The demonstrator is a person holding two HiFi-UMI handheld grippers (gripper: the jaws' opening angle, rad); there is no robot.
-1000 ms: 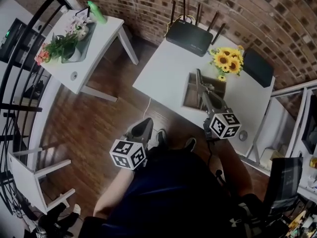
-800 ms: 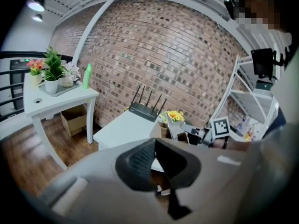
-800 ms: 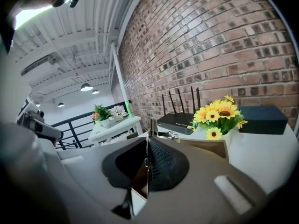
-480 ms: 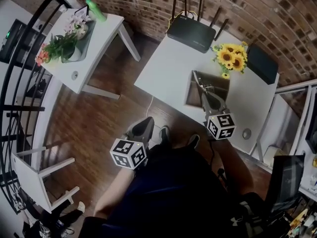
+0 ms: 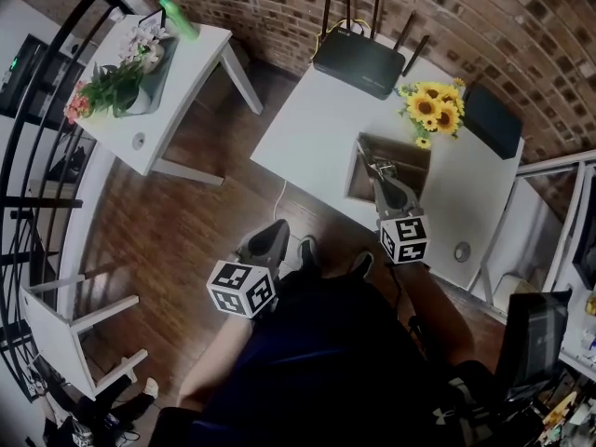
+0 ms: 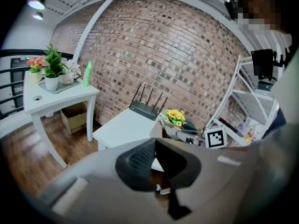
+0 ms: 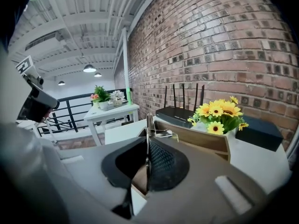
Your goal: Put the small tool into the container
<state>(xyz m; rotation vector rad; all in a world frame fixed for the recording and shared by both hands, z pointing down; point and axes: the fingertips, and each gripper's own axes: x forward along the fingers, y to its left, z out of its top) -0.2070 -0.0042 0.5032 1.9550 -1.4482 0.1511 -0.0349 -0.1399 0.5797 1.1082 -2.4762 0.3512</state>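
Right gripper view: my right gripper (image 7: 147, 143) pinches a thin silver metal tool (image 7: 148, 125), seen edge-on, with the jaws nearly together on it. Its upper end stands over the near rim of the open brown wooden box (image 7: 205, 141) at twelve o'clock. Its lower end is hidden between the pads, and its shape is hard to make out. My left gripper (image 6: 155, 146) is closed and empty, at seven o'clock in the head view.

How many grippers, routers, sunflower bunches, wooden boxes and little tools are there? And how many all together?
Grippers: 2, the left gripper and the right gripper
Router: 1
Sunflower bunch: 1
Wooden box: 1
Small tool: 1
Total: 6
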